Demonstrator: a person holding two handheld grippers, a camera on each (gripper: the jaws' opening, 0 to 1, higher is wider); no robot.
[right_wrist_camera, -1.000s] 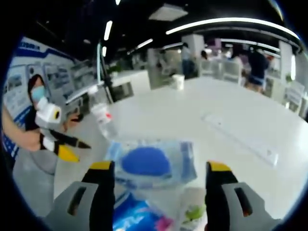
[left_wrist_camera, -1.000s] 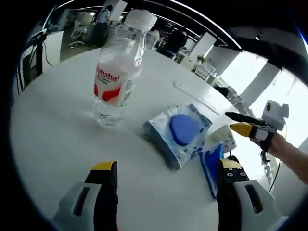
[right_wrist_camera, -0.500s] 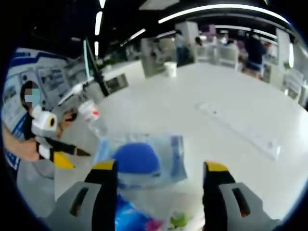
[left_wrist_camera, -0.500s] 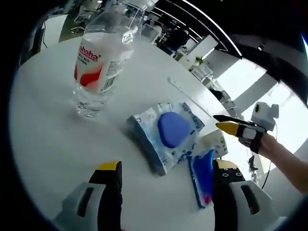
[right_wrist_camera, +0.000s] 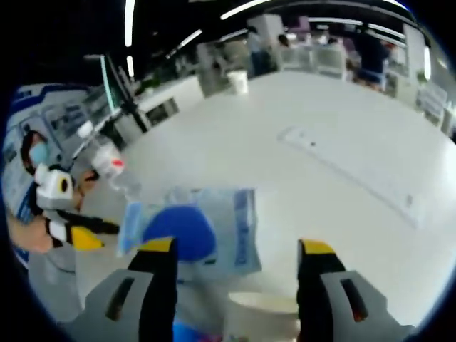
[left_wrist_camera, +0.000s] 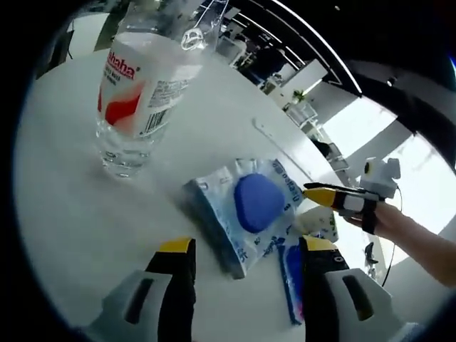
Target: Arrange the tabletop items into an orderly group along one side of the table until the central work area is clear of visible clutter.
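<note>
Since the blue-domed pack (left_wrist_camera: 251, 211) lies flat mid-surface just ahead of the left gripper (left_wrist_camera: 244, 255), whose jaws stand apart and empty like the right gripper's (right_wrist_camera: 231, 256), we should straddle its near edge low, clear of the bottle (left_wrist_camera: 142, 85).

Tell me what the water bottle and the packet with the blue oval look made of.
Water bottle: clear thin plastic, glossy; the table shows through its base, and a printed red and white label wraps it.
Packet with the blue oval: soft plastic film, probably a tissue or wipes pack; its surface is shiny and its edges crinkle.
</note>
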